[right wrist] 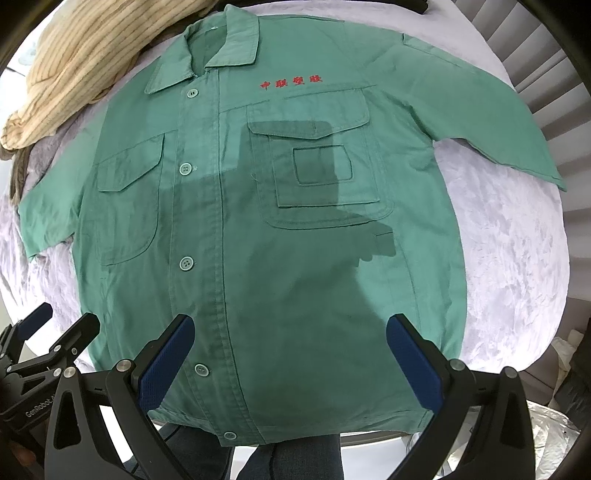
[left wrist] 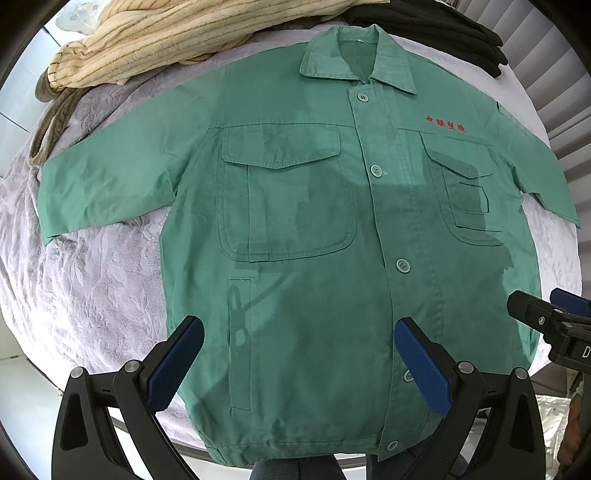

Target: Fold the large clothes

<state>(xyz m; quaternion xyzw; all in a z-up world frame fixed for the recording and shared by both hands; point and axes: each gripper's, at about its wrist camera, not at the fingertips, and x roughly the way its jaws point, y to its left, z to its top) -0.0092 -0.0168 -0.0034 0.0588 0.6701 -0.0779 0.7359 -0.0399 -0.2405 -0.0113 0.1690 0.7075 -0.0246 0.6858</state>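
Two grippers, one in each of my hands, hang over a green work jacket [left wrist: 314,229] that lies flat, front up and buttoned, on a pale lilac textured cover [left wrist: 92,288]. Its long axis runs from the hem nearest me to the collar [left wrist: 354,55] at the far side, so the jacket points away from me; both sleeves are spread out sideways, roughly at right angles to that axis. The hem hangs a little over the near edge of the surface.

My left gripper [left wrist: 299,354] is spread wide with nothing between its blue pads, above the lower front of the jacket near the vertical slit pocket [left wrist: 240,343]. My right gripper [right wrist: 290,350] is spread just as wide and also empty, above the lower front on the other side of the button placket [right wrist: 199,229].

Red embroidered Chinese characters [right wrist: 291,83] sit above the flap of one chest pocket [right wrist: 321,166]; I read four of them but they are too small for me to make out with confidence. In the right wrist view the body of my other gripper carries white lettering [right wrist: 38,406] that reads "GenRobot" (the rest is cut off).

Beyond the collar lie a cream striped fleece garment [left wrist: 147,37] and a dark garment [left wrist: 436,26].
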